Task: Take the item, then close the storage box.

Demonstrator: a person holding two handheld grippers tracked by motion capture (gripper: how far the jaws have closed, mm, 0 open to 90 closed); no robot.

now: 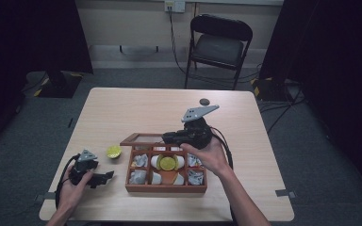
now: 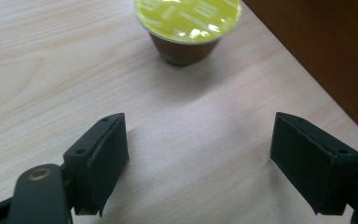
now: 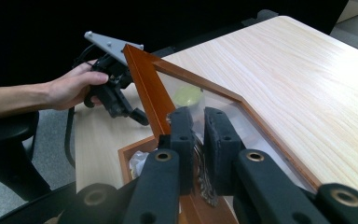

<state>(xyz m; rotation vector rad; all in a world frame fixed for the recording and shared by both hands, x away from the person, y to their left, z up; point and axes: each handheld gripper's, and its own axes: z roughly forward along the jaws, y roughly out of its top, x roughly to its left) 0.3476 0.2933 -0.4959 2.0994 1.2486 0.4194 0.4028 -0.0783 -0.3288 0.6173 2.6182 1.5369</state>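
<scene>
Table (image 1: 136,101): a light wooden top that carries everything.
Wooden box (image 1: 166,188): it has compartments with capsules and wrapped packets; its glass lid (image 3: 144,84) is raised.
Right gripper (image 3: 199,135): the jaws are pinched on the lid's metal tassel and hold the lid up; it is best to keep it there so the box remains accessible.
Left gripper (image 2: 198,156): the jaws are wide and empty, low over the table.
Yellow-lidded coffee capsule (image 2: 186,25): it stands upright left of the box, just ahead of the jaws; approach it centred and close on its brown body under the rim.

Black chair (image 1: 220,44) behind table (image 1: 136,106); grey floor (image 1: 136,77)
</scene>
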